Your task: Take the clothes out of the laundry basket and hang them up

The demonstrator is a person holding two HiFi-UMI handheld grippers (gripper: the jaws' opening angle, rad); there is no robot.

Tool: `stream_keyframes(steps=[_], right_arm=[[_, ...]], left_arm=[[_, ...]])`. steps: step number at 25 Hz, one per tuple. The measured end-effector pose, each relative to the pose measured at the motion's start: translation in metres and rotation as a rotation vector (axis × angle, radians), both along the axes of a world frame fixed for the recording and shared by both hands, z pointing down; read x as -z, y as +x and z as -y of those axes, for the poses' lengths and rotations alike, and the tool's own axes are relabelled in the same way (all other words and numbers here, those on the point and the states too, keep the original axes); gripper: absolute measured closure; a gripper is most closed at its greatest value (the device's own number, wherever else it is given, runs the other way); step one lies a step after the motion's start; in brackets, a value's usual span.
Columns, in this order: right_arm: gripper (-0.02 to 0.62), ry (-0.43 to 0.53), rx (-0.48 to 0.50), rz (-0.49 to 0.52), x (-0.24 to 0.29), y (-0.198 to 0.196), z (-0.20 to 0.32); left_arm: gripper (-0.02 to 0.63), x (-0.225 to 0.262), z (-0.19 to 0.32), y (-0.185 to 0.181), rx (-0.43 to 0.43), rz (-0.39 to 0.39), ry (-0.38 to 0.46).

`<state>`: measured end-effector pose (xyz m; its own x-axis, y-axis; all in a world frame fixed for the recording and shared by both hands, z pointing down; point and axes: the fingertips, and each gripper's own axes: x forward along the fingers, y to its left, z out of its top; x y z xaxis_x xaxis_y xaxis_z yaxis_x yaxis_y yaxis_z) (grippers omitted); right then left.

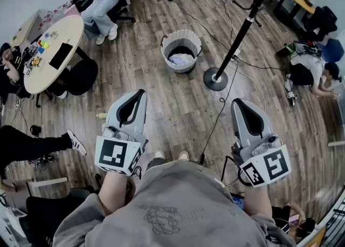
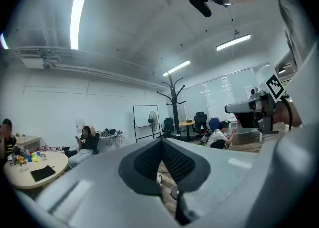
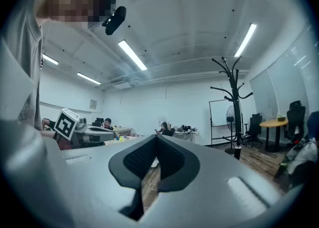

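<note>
The white laundry basket (image 1: 181,50) stands on the wooden floor ahead of me, with pale clothes (image 1: 178,58) inside. Just to its right is the black coat rack, round base (image 1: 215,79) on the floor; its hooked top shows in the left gripper view (image 2: 172,92) and the right gripper view (image 3: 233,97). My left gripper (image 1: 141,94) and right gripper (image 1: 237,102) are held level side by side in front of my chest, well short of the basket. Both are shut with nothing between the jaws; the tips meet in each gripper's own view (image 2: 162,141) (image 3: 155,137).
A round table (image 1: 54,52) with small items stands at far left, with seated people around it. A person (image 1: 312,73) crouches on the floor at right. A cable (image 1: 220,112) runs across the floor from the rack's base. A whiteboard and fan (image 2: 147,120) stand by the far wall.
</note>
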<state>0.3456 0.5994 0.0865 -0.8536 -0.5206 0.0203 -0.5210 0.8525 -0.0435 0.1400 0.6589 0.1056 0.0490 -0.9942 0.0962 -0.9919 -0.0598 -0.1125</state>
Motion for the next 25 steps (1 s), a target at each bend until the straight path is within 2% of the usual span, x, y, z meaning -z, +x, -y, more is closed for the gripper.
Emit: stream_keyframes(steps=[12, 16, 17, 18, 19, 25], right_arm=[[0.566, -0.002, -0.005, -0.012, -0.005, 0.011, 0.01], [0.564, 0.007, -0.057, -0.007, -0.003, 0.022, 0.019], [0.503, 0.011, -0.073, -0.005, -0.003, 0.024, 0.022], [0.384, 0.012, -0.085, -0.005, -0.003, 0.027, 0.024], [0.347, 0.012, -0.091, -0.004, -0.004, 0.028, 0.027], [0.354, -0.01, -0.094, -0.017, -0.01, 0.02, 0.038]], left_arm=[[0.606, -0.003, 0.009, 0.009, -0.004, -0.01, -0.013], [0.605, 0.001, 0.009, 0.006, 0.04, -0.035, 0.017], [0.565, 0.002, 0.009, 0.004, 0.056, -0.041, 0.025], [0.479, 0.002, 0.01, 0.003, 0.067, -0.043, 0.03], [0.434, 0.002, 0.011, 0.002, 0.073, -0.042, 0.032], [0.426, -0.002, 0.019, -0.012, 0.089, -0.027, 0.032]])
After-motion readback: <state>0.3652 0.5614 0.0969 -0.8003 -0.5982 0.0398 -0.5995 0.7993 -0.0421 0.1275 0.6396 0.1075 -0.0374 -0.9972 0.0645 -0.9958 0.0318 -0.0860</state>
